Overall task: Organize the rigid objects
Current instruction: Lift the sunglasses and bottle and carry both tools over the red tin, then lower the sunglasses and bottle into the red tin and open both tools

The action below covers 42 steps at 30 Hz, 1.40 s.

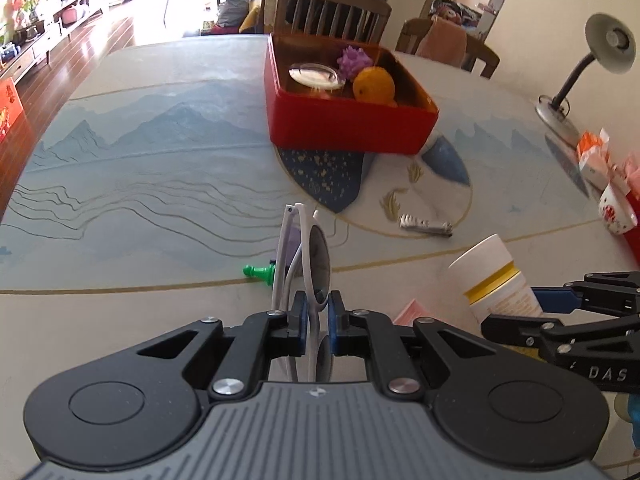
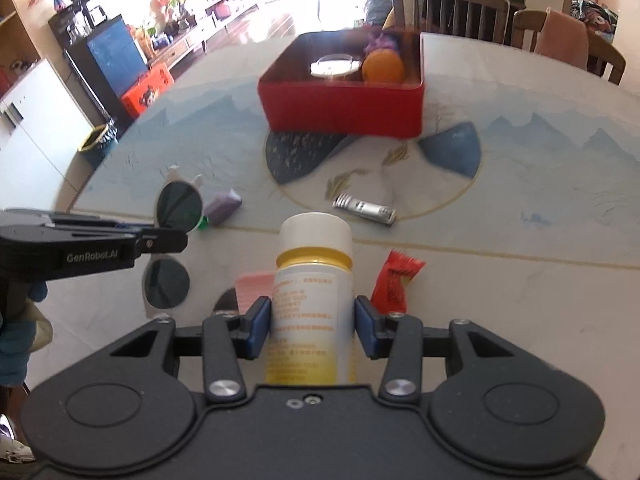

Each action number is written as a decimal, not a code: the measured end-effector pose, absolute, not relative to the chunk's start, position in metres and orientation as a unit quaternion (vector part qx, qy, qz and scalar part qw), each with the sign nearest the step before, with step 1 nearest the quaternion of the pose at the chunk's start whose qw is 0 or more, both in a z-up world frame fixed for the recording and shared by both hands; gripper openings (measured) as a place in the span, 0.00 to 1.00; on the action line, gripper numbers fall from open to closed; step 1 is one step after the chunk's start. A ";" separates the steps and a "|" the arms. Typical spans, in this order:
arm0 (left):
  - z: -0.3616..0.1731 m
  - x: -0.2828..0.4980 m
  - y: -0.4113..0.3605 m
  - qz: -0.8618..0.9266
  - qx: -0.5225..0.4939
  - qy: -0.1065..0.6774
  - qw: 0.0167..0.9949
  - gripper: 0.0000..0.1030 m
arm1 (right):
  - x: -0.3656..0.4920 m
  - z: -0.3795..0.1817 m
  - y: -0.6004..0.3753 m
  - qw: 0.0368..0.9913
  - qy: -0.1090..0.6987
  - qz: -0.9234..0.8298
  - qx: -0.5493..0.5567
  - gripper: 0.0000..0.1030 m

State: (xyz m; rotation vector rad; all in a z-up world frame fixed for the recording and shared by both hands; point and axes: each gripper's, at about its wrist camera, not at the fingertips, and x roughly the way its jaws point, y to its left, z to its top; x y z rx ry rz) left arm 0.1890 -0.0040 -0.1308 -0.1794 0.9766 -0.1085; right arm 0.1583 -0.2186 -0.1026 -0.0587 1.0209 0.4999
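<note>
The table (image 2: 520,208) bears a red box (image 2: 344,108) — nail clipper (image 2: 365,210), lamp (image 1: 580,80).

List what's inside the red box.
In the red box: a clear round lid or dish, a purple spiky ball and an orange. The near wall hides the floor in front of them.

We see a glossy red box (image 1: 352,128) and matt white plastic sunglasses (image 1: 308,252). We note a smooth plastic bottle (image 2: 312,300) and shiny metal clippers (image 2: 365,209).
</note>
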 end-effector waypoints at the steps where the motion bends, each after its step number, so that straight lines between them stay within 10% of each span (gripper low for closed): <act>1: -0.126 0.188 -0.003 -0.053 -0.087 0.463 0.881 0.09 | 0.159 -0.097 -0.220 0.845 0.479 0.236 -0.027 0.42; 23: -0.032 0.258 -0.004 -0.052 -0.082 0.378 0.921 0.09 | 0.259 -0.024 -0.223 0.894 0.389 0.222 -0.033 0.42; 42: -0.055 0.380 -0.028 -0.030 -0.083 0.416 0.905 0.09 | 0.362 -0.062 -0.207 0.885 0.405 0.225 -0.045 0.42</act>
